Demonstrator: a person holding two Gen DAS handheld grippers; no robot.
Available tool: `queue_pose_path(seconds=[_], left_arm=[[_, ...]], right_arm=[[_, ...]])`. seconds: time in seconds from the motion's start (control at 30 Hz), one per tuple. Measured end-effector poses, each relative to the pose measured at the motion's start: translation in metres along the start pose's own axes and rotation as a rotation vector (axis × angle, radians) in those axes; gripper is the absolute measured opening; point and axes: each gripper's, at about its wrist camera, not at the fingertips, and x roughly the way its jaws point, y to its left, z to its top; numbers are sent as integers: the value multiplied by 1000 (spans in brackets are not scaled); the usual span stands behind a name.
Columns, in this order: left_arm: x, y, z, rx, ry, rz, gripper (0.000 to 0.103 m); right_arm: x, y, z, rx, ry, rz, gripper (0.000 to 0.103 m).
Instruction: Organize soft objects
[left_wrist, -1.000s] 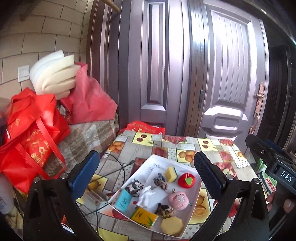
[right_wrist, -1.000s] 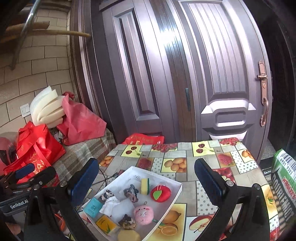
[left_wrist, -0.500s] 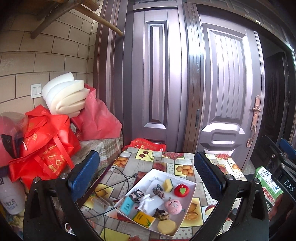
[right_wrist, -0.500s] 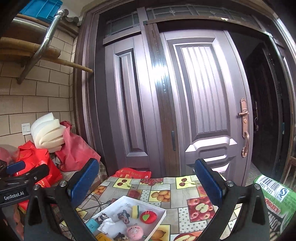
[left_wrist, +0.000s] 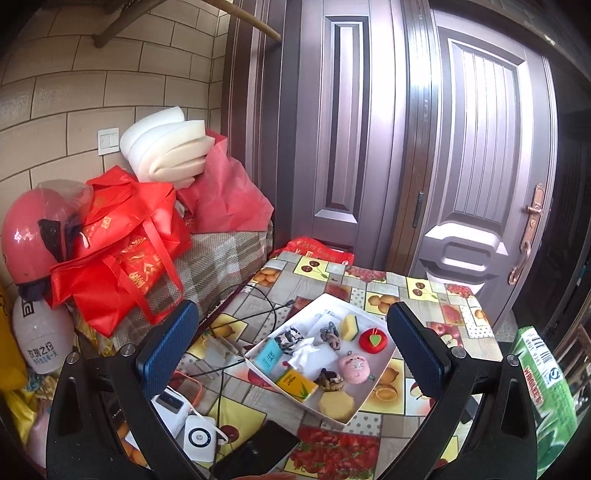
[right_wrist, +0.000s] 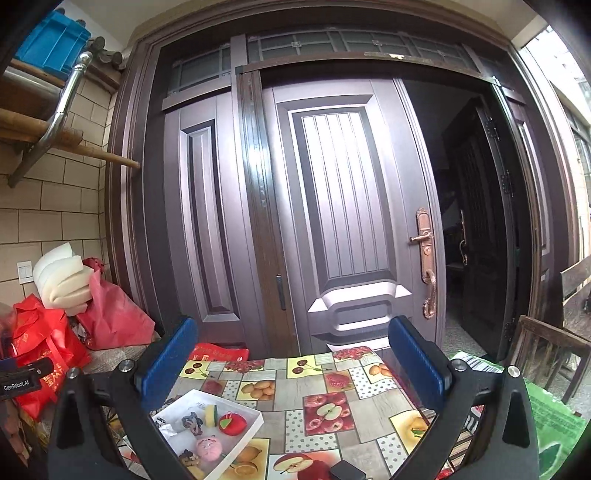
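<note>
A white tray (left_wrist: 364, 400) lies on the fruit-patterned table (left_wrist: 317, 288) and holds several soft items: a red plush apple (left_wrist: 373, 340), a pink plush pig (left_wrist: 354, 368), a yellow sponge (left_wrist: 348, 327), a yellow hexagon sponge (left_wrist: 336, 403), a blue packet (left_wrist: 268, 355), a white tissue (left_wrist: 303, 355) and knotted hair ties (left_wrist: 330, 334). My left gripper (left_wrist: 291, 347) hangs open well above the tray. My right gripper (right_wrist: 291, 360) is open too, raised high and aimed at the door; the tray (right_wrist: 236, 404) shows at the lower left with the apple (right_wrist: 231, 422) and pig (right_wrist: 207, 446).
Red bags (left_wrist: 122, 251), white foam (left_wrist: 166, 147) and a pink helmet (left_wrist: 35, 232) pile at the left. Cables, a white power bank (left_wrist: 199, 437) and a black phone (left_wrist: 255, 454) lie on the table's near left. A green bag (left_wrist: 543, 391) stands right. A wooden chair (right_wrist: 546, 354) stands beside the door (right_wrist: 347, 206).
Both grippers have risen and pulled back from the tray, which looks smaller and lower now. The right view has tilted up toward the door. Nothing was picked up.
</note>
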Motion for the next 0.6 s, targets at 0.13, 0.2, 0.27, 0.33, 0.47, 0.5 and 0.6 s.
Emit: queue_pose_path(seconds=[0.13, 0.2, 0.27, 0.33, 0.47, 0.5, 0.6], left_arm=[[-3, -1, 4, 22, -14, -27, 103], [-4, -1, 3, 36, -30, -29, 103], [-4, -5, 0, 45, -30, -38, 103], [-2, -10, -2, 54, -4, -38, 103], [2, -22, -7, 79, 44, -26, 103], [4, -24, -9, 76, 53, -29, 103], [9, -32, -19, 72, 90, -41, 103]], right_arm=[[-17, -18, 6, 80, -30, -62, 103], [-27, -19, 3, 97, -57, -62, 103], [-37, -17, -1, 98, -79, -58, 103], [-41, -17, -3, 85, -83, -56, 103], [-34, -23, 0, 57, -33, -50, 103], [-32, -26, 0, 52, -28, -54, 103], [-33, -35, -3, 47, -25, -61, 103]])
